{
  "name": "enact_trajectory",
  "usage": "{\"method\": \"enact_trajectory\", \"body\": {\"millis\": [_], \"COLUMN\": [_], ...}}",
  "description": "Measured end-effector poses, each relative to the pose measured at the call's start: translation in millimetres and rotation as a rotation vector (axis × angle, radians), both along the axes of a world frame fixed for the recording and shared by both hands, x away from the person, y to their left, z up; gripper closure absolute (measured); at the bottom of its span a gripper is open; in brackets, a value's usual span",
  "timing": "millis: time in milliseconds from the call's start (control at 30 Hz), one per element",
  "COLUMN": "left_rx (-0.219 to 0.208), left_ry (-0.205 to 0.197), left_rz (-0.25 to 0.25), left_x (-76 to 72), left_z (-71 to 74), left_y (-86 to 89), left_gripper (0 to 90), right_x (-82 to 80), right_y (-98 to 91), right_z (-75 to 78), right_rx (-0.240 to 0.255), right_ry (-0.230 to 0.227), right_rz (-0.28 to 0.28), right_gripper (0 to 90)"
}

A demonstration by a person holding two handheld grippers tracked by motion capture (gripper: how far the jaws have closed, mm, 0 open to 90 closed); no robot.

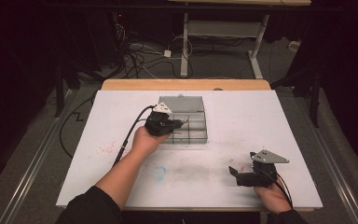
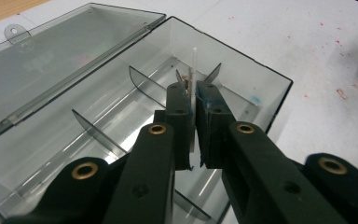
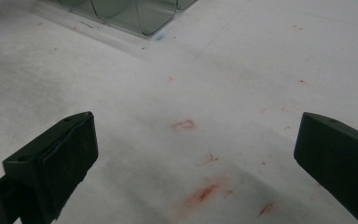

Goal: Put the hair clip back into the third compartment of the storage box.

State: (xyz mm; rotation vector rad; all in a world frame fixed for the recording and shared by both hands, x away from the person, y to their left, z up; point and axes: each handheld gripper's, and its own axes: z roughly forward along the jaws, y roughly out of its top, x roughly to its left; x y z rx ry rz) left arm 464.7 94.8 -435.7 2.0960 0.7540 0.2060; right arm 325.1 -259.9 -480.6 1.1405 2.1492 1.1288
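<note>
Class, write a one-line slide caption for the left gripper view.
Left gripper pinches a thin white stick over an open clear plastic box.

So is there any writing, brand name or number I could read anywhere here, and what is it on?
None can be read.
Clear plastic box: no label or print visible.
White table surface: only red smudges and one small red boxy mark, too faint to read as a letter or number.
</note>
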Motion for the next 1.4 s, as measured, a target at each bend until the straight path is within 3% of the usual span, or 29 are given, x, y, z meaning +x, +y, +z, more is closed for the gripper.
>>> {"method": "enact_trajectory", "body": {"millis": [567, 800, 1200, 1400], "left_rx": [0.039, 0.024, 0.072, 0.100], "left_ry": [0.018, 0.026, 0.077, 0.085], "left_rz": [-0.009, -0.011, -0.011, -0.013], "left_x": [24.2, 33.0, 47.9, 49.6], "left_z": [4.6, 8.7, 2.2, -1.4], "left_y": [-25.4, -35.0, -50.4, -59.7], "left_gripper": [82.2, 82.2, 82.2, 82.1], "right_x": [0.0, 0.0, 0.5, 0.4], "right_y": [-0.6, -1.1, -1.9, -1.8], "right_z": [0.0, 0.0, -0.1, -0.1], "right_rx": [0.007, 0.012, 0.021, 0.020], "right_ry": [-0.001, 0.001, 0.001, 0.000], "right_rz": [0.000, -0.001, -0.002, -0.002], "right_gripper": [0.5, 0.5, 0.5, 0.5]}}
